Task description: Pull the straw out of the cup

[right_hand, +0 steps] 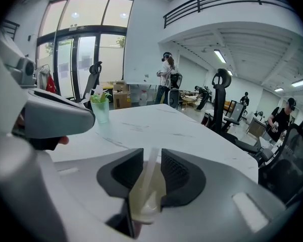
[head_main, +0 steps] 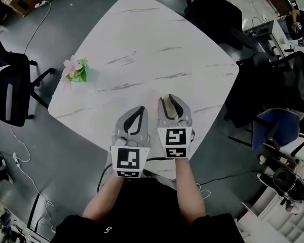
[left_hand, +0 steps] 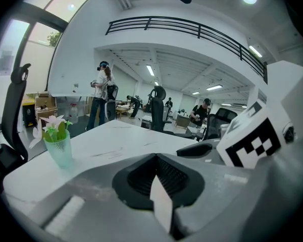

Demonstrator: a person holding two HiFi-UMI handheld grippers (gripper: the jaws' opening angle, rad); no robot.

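Note:
A clear straw (right_hand: 150, 174) stands in the gap of my right gripper (right_hand: 152, 153), its lower end lying wide and flattened deep in the throat. The jaws stand slightly apart and a thin gap shows beside the straw, so it lies loose. A small green cup (head_main: 77, 71) with pink flowers stands near the table's left edge, far from both grippers; it shows as cup (left_hand: 58, 145) and cup (right_hand: 100, 107). My left gripper (head_main: 136, 116) hovers beside my right gripper (head_main: 172, 104) over the near table edge. The left gripper (left_hand: 156, 158) has its jaws together, nothing held.
The white marble table (head_main: 157, 49) carries only the cup. Black office chairs stand at the left (head_main: 12, 92), the back (head_main: 213, 4) and the right (head_main: 273, 85). People stand far off in the room behind the table.

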